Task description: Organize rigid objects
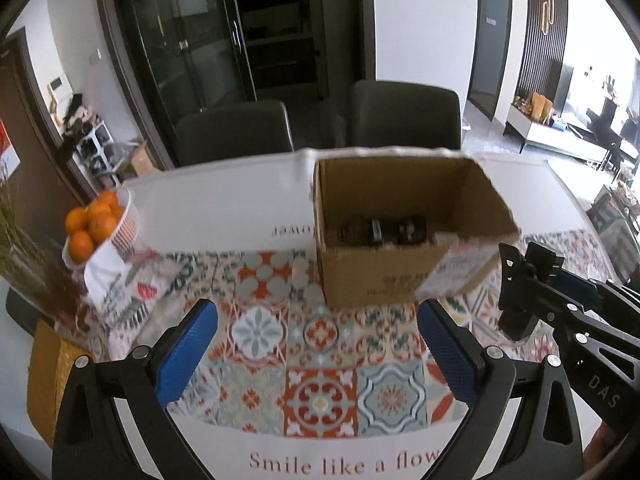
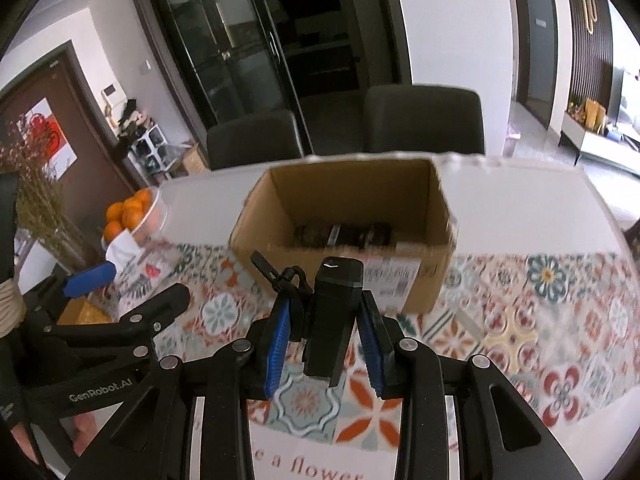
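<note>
the right gripper [image 2: 326, 340] clamps a black boxy plastic device [image 2: 334, 312]; ahead stands the open brown cardboard box [image 2: 416, 292]; the left gripper [image 1: 318, 344] jaws are wide, empty

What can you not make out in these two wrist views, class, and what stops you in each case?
- Dark objects in the cardboard box: the near wall hides their lower parts in both views, and blur hides their kind.
- Box label: print smeared by blur in the right wrist view.
- Black device in the right gripper: its kind is unclear.
- Tablecloth lettering: cut off by the gripper frame in the left wrist view.
</note>
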The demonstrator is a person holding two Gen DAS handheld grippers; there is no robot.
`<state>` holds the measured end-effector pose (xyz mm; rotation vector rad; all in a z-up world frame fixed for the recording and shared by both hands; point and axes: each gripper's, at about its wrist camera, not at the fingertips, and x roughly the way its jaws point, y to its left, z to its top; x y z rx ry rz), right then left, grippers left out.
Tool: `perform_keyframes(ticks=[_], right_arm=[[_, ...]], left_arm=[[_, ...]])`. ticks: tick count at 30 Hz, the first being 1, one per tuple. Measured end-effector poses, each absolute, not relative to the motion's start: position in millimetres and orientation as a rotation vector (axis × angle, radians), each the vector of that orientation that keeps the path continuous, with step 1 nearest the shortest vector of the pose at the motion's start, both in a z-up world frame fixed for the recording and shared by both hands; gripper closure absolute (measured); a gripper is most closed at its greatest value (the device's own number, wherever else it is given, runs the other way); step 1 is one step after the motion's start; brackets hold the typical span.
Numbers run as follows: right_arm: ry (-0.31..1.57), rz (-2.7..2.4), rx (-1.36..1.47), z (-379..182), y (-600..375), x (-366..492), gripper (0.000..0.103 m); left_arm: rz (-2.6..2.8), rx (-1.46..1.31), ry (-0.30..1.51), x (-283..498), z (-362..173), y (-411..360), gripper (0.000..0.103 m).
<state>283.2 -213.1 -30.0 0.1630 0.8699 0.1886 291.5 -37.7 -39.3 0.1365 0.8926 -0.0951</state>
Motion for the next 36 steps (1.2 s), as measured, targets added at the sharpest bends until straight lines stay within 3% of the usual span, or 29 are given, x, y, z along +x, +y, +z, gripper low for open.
perform_keyframes(ticks=[20,25,32,34,36], right_arm=[[0.831,0.167,0.123,-15.0,-220.0,386.2,0.067],[0.852,0.138,0.122,-17.7,-222.3,399.0,0.046],[0.826,0.078,0.113,-4.1,-227.3,377.6,0.033],[0.811,0.056,0.116,2.5,-229.9,364.3,0.022],[0.787,0.022,0.104,11.2,-232.0,344.4,0.019]], left_arm=[[-0.043,0.045,0.809,376.2,-19.1,-36.9,0.001],[-0.021,0.038,0.798,381.6,-18.6,-33.9,0.001],[-0.037,0.051,0.765,362.8,-11.1,-35.2,0.001],[-0.058,0.054,0.756,351.9,-5.8,-36.5,0.0],[-0.07,0.051,0.741,340.7,1.0,-35.9,0.0]])
